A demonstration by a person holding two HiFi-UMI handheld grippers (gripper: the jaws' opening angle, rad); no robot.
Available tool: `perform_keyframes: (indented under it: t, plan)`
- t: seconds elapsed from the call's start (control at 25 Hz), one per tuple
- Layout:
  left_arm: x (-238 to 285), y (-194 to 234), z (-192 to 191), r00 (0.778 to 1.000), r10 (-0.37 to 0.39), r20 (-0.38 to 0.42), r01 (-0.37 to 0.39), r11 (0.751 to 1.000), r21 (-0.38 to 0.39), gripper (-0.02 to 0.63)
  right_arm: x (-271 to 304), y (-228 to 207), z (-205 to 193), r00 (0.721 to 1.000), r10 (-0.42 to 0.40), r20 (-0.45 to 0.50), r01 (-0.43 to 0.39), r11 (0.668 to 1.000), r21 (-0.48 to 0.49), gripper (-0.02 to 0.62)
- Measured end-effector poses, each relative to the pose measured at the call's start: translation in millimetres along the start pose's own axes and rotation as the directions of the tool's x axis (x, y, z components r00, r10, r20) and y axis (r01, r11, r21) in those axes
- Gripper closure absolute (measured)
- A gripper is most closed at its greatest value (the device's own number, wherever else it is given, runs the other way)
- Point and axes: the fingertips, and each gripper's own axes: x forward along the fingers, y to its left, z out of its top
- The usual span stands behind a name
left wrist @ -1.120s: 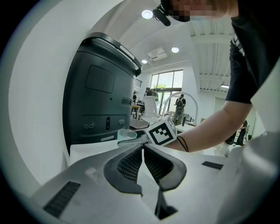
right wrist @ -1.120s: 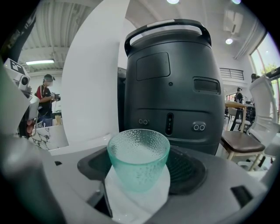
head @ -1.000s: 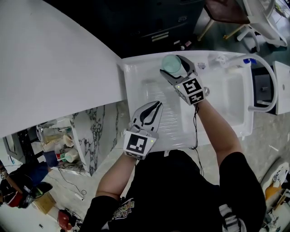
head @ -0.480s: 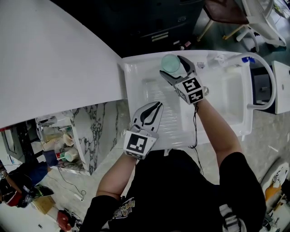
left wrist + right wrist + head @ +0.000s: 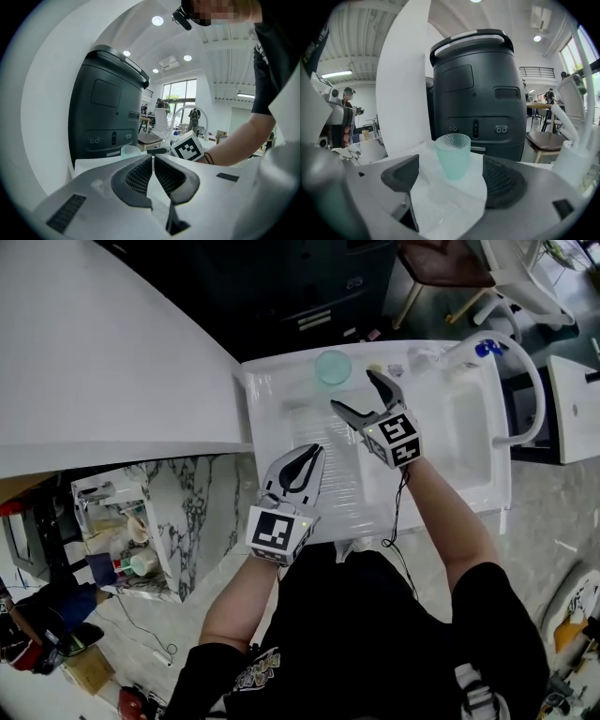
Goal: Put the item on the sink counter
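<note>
Sink counter (image 5: 281, 404) seen from above, with the ribbed drainboard on its left part and the basin (image 5: 469, 432) on its right. The glass cup (image 5: 333, 367), pale green and dimpled, stands upright on the far edge of the counter, nearer the far left corner than the faucet (image 5: 517, 352). Its long axis is vertical, with the mouth up and the narrower base on the white surface. The right gripper (image 5: 356, 392) hangs over the drainboard just short of the cup, its jaws spread wide and pointing toward the far edge. Nothing is clamped, and the cup sits ahead of the tips, clear of both pads. In the right gripper view the cup (image 5: 453, 154) appears centred beyond the right gripper (image 5: 451, 178), in front of a dark grey appliance (image 5: 473, 89) that stands behind the counter. The left gripper (image 5: 315, 452) hovers over the near part of the drainboard. In the left gripper view, the jaws of the left gripper (image 5: 153, 157) are pressed together at the tips with nothing between them.
</note>
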Motion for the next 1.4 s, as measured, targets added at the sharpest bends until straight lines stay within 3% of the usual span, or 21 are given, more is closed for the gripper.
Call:
perform_keyframes:
  t: [0.44, 0.52, 0.76, 1.12, 1.4]
  plan:
    - [-28, -43, 15, 0.999, 0.038, 0.035, -0.038, 0.999, 0.006, 0.58, -93, 39, 25, 0.993, 0.039, 0.11, -0.038, 0.999, -0.006, 0.164]
    - [-35, -55, 17, 0.998, 0.04, 0.042, -0.04, 0.999, 0.001, 0.58, -114, 46, 29, 0.99, 0.032, 0.137, -0.032, 0.999, -0.004, 0.31]
    - [-56, -91, 23, 0.996, 0.042, 0.075, -0.044, 0.999, 0.018, 0.58, -175, 71, 48, 0.976, 0.037, 0.213, -0.03, 0.999, -0.038, 0.533]
    - [-92, -146, 28, 0.991, 0.07, 0.115, -0.073, 0.997, 0.024, 0.58, -259, 116, 64, 0.962, 0.045, 0.269, -0.027, 0.997, -0.071, 0.541]
    - [-124, -178, 11, 0.988, 0.109, 0.108, -0.111, 0.994, 0.016, 0.58, -303, 144, 48, 0.962, 0.061, 0.265, -0.046, 0.997, -0.064, 0.541]
